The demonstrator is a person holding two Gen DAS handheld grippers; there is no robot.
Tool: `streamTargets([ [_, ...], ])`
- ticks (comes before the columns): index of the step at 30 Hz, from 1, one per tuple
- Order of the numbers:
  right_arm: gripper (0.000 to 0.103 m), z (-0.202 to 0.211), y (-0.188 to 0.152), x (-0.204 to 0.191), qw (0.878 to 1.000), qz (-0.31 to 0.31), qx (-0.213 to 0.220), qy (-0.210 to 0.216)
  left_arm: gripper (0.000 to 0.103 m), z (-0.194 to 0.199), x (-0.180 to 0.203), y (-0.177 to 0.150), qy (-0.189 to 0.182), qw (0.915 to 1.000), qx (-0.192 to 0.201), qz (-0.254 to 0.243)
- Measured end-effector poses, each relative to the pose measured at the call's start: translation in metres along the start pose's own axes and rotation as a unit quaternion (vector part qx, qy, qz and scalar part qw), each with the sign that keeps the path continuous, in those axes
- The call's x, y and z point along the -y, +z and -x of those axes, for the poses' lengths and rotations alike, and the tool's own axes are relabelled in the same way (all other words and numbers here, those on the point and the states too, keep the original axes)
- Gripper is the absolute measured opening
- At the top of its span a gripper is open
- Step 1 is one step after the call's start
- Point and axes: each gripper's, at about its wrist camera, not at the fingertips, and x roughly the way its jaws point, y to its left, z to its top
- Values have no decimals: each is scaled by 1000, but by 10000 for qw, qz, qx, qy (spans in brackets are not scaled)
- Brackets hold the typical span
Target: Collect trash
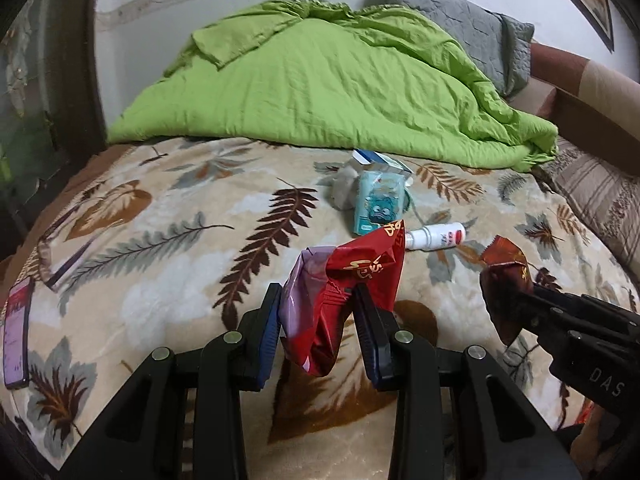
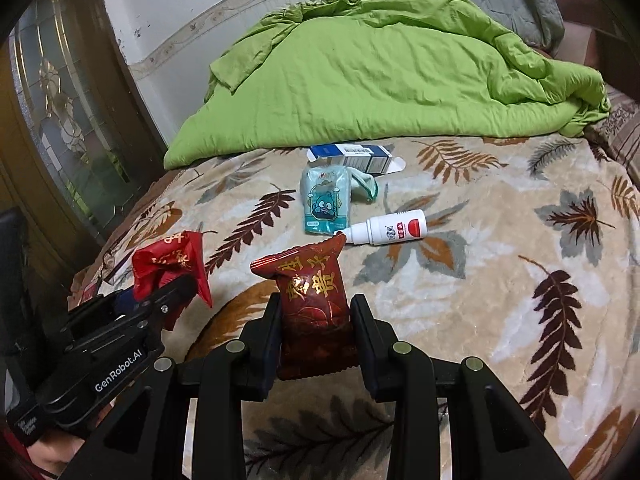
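Pinching a crumpled red wrapper (image 1: pixel 352 280) with a purple packet (image 1: pixel 298 304) between its fingers, the left gripper (image 1: pixel 316 300) hangs above the leaf-patterned blanket (image 1: pixel 160 240). Beside it, the right gripper (image 2: pixel 316 312) clamps a dark red snack pouch (image 2: pixel 312 300). Further off on the blanket lie a teal cartoon sachet (image 2: pixel 324 204), touching it a white bottle (image 2: pixel 388 228), and a blue-white carton (image 2: pixel 352 158) near the green duvet (image 2: pixel 380 72).

Leaf-print bed (image 2: pixel 500 280), green quilt (image 2: pixel 380 80), box (image 2: pixel 352 157), teal packet (image 2: pixel 324 204), white bottle (image 2: pixel 388 227)
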Motion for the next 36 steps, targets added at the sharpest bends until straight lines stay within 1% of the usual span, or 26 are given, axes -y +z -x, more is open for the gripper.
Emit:
streamTargets([
  [5,37,-4,0,6,9999,-143,-61,-1,34,-4,0,-1,195,9998,60,-51],
  [11,37,-6,0,7,9998,-190,-91,9,34,-6,3,-2,298,9993,119,-167],
  [21,37,-8,0,7,9997,-204,-104,17,34,-10,2,-1,311,9994,75,-142],
  [25,37,-7,0,7,9997,-213,-94,21,34,-12,4,-2,279,9995,35,-153],
  [28,37,-3,1,10,9995,-298,-20,109,34,-12,7,-3,158,9998,-13,-143],
  [36,37,15,-1,24,9982,-577,-33,180,34,-3,24,-4,-143,9995,18,-293],
])
